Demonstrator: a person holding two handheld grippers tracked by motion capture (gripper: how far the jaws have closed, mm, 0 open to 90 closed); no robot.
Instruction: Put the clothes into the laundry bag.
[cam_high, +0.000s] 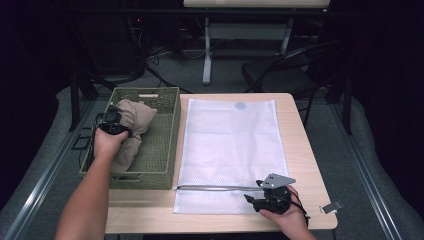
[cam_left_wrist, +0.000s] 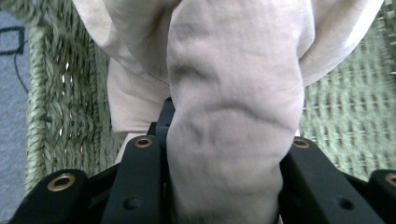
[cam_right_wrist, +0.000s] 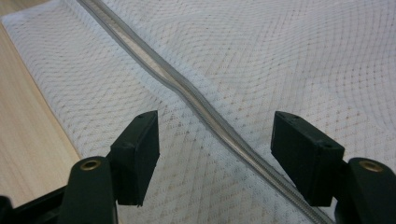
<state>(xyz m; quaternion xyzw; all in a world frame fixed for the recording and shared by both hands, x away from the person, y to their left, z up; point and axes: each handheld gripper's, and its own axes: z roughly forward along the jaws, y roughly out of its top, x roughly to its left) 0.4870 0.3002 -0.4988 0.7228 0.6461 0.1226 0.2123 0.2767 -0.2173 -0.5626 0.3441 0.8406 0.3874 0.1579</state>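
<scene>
Beige cloth (cam_left_wrist: 233, 116), soft, light and limp, is pinched mid-bundle by left tongs (cam_high: 114, 123) over the basket (cam_high: 167, 145); right tongs (cam_right_wrist: 215, 154) gape above the mesh bag's (cam_right_wrist: 280, 60) zipper (cam_right_wrist: 205, 112).

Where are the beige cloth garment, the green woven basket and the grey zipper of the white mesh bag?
beige cloth garment (cam_left_wrist: 233, 116), left gripper view, on the fold between the fingers.
green woven basket (cam_high: 167, 145), high view, on its right wall.
grey zipper of the white mesh bag (cam_right_wrist: 196, 100), right gripper view, on its middle stretch.

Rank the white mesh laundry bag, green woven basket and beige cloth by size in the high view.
1. White mesh laundry bag
2. Green woven basket, somewhat smaller
3. Beige cloth, bunched, partly hidden by the left gripper
</scene>
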